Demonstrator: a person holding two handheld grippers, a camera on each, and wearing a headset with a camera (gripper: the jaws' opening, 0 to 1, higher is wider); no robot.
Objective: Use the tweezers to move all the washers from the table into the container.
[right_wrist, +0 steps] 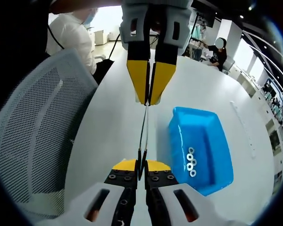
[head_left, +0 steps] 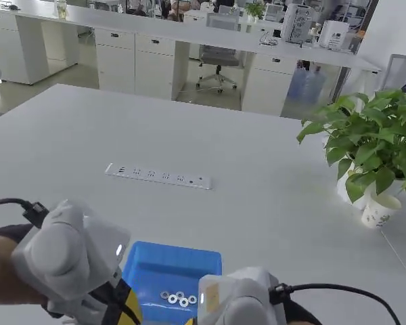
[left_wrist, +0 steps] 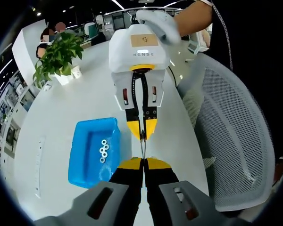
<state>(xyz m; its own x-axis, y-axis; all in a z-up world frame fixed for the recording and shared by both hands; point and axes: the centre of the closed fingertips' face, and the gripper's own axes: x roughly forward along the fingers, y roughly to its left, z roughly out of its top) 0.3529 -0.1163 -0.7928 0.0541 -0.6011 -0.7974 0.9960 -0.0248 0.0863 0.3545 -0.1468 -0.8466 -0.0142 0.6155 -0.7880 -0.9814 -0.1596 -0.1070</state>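
A blue container (head_left: 164,265) sits on the white table near its front edge, with several silver washers (head_left: 178,298) lying inside. The washers (left_wrist: 104,150) also lie in the container (left_wrist: 87,157) in the left gripper view. The two grippers face each other tip to tip beside the container. A thin pair of tweezers (right_wrist: 144,127) spans the gap between them. My right gripper (right_wrist: 141,168) is shut on one end of the tweezers. My left gripper (left_wrist: 144,163) is shut on the other end, and the tweezers (left_wrist: 142,147) run straight out of its jaws.
A white power strip (head_left: 158,176) lies in the middle of the table. A potted plant (head_left: 372,145) and a paper cup (head_left: 379,210) stand at the right edge. A grey mesh chair (left_wrist: 231,141) is close behind the grippers. Desks and people are in the background.
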